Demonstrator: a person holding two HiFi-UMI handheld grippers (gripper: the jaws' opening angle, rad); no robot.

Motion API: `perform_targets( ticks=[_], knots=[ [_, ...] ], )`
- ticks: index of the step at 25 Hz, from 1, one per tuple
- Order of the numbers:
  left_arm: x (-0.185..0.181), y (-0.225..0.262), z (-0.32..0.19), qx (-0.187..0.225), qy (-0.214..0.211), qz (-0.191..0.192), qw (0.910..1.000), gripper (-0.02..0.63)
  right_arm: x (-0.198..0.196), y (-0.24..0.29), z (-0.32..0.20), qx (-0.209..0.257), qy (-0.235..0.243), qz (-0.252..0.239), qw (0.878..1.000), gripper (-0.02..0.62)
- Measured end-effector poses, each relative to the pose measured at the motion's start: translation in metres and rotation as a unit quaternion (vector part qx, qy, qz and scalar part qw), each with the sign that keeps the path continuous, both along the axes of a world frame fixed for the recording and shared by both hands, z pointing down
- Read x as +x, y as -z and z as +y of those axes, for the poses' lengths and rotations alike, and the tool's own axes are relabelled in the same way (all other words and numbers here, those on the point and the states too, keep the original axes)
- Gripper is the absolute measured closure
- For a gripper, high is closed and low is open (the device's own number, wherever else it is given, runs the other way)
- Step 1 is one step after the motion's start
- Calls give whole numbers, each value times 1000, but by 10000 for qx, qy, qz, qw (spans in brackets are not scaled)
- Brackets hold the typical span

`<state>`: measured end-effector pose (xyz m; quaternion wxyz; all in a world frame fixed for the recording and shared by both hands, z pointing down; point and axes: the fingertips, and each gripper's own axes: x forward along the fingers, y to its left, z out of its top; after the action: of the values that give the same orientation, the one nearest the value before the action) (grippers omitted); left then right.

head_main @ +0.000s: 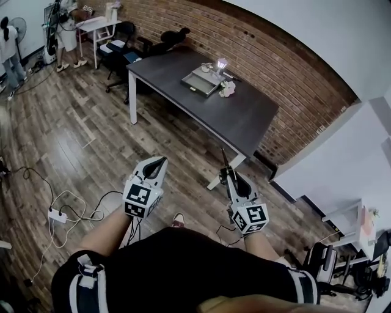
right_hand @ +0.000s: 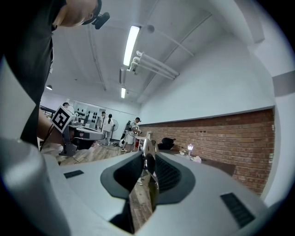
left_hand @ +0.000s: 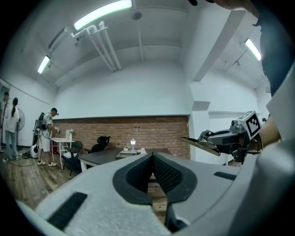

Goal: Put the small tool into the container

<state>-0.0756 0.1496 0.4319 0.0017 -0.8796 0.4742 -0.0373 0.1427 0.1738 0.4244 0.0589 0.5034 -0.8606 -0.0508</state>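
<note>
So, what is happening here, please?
A person stands on the wooden floor with a gripper in each hand. The right gripper is shut on a small metal tool, whose tip sticks out in front. The left gripper is shut and empty. The dark table with the tray-like container is ahead, not reached yet.

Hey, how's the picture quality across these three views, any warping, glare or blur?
Head view: strong fisheye, the brick wall bows into an arc; light is even. Left gripper view: dark corners, the strip light is blown out white. Right gripper view: dark corners too; the tool in the right tongs looks soft.
</note>
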Motion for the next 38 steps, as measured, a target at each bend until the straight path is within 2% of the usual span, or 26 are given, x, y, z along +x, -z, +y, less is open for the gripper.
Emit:
perform_targets(
  ticks=[5, 13, 22, 29, 38],
  knots=[
    [7, -8, -14, -107, 1, -30, 9999, 597, 7, -7, -13, -87, 31, -19, 10000, 517],
    [38, -16, -48, -199, -232, -175, 9994, 597, 37, -15, -45, -189, -167, -168, 9995, 517],
    [43, -19, -87, -274, -197, -364, 9988, 597, 46, -20, -88, -252, -210, -476, 9983, 517],
    [29, -2, -111, 30, -162, -268, 9995, 597, 34, -7, -124, 29, -115, -369, 9992, 517],
    [66, -3, -156, 5, -221, -94, 9997, 597, 72, 14, -175, 145, -226, -251, 9993, 517]
  ],
)
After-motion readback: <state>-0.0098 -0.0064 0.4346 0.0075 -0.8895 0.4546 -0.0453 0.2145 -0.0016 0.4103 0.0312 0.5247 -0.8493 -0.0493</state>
